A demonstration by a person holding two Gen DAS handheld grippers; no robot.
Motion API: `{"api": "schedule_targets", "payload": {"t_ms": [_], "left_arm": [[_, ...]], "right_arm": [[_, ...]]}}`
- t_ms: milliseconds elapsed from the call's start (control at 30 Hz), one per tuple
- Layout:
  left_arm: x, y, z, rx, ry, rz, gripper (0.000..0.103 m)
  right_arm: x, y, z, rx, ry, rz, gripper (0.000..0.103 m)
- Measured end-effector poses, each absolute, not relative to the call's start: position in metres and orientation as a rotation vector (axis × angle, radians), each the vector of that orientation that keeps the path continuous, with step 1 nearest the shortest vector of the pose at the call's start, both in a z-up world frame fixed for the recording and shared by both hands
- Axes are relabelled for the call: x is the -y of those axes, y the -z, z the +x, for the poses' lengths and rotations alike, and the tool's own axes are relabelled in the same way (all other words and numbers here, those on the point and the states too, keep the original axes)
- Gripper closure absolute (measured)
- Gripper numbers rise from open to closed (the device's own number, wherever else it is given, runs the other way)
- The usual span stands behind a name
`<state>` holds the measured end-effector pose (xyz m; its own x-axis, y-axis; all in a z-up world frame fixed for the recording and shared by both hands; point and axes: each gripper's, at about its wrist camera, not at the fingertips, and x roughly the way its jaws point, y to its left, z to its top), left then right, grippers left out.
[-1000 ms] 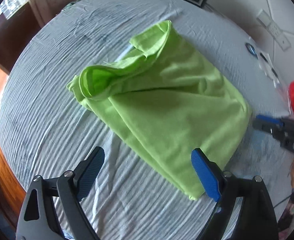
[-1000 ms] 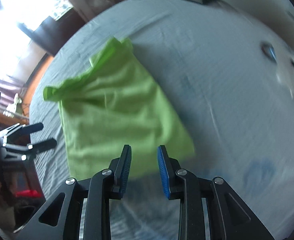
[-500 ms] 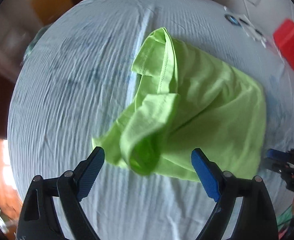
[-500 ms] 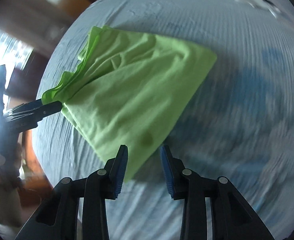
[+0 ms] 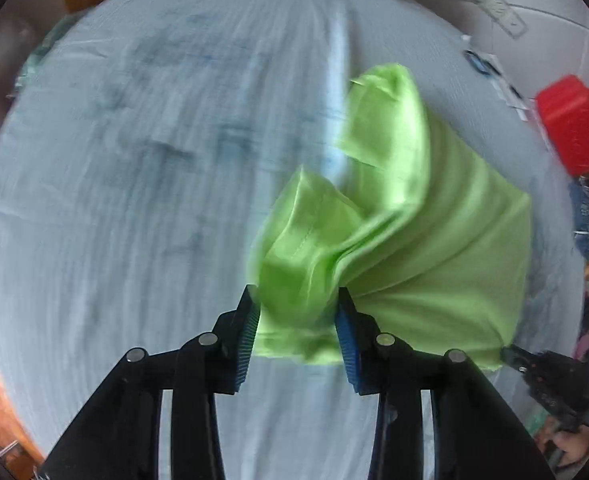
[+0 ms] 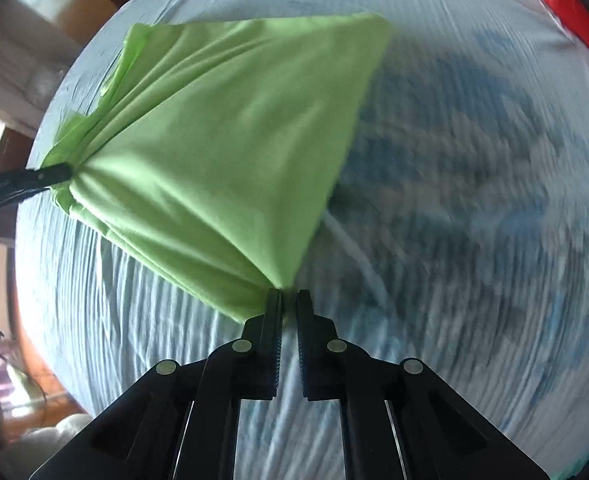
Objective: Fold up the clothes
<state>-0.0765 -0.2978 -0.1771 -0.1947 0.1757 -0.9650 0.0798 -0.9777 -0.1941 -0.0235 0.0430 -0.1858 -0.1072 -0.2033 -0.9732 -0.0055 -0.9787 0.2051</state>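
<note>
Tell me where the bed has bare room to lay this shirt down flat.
Widest bare sheet is left of the green shirt, out to the bed's left edge. Another patch lies right of the shirt in the right wrist view. Crowded: the far right corner, with the red basket and small items beside it.

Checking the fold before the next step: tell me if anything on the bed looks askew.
The green garment is not flat: the left gripper has a bunched wad, the right gripper pinches one corner, so it stretches diagonally with ridges.
</note>
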Motion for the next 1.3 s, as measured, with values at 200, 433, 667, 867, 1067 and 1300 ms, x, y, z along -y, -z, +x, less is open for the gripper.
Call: {"api": "schedule_targets", "payload": {"t_ms": [200, 433, 667, 867, 1067, 1300], "left_arm": [[0.28, 0.137, -0.107, 0.209, -2.395, -1.818, 0.027], [0.236, 0.156, -0.165, 0.167, -2.308, -1.795, 0.026], [0.209, 0.175, -0.209, 0.104, -2.253, -1.801, 0.027], [0.225, 0.191, -0.225, -0.005, -2.312, -1.861, 0.061], [0.248, 0.162, -0.22, 0.016, -2.411, -1.813, 0.061], [0.251, 0.152, -0.18, 0.097, -2.333, -1.773, 0.038]], "right_arm": [[-0.067, 0.153, -0.031, 0.357, 2.303, 1.894, 0.078], [-0.098, 0.141, -0.09, 0.557, 2.459, 1.835, 0.078], [-0.097, 0.152, -0.144, 0.63, 2.475, 1.836, 0.078], [-0.093, 0.172, -0.165, 0.518, 2.474, 1.899, 0.1], [-0.117, 0.165, -0.147, 0.543, 2.608, 1.89, 0.1], [-0.093, 0.153, -0.1, 0.608, 2.489, 1.787, 0.088]]}}
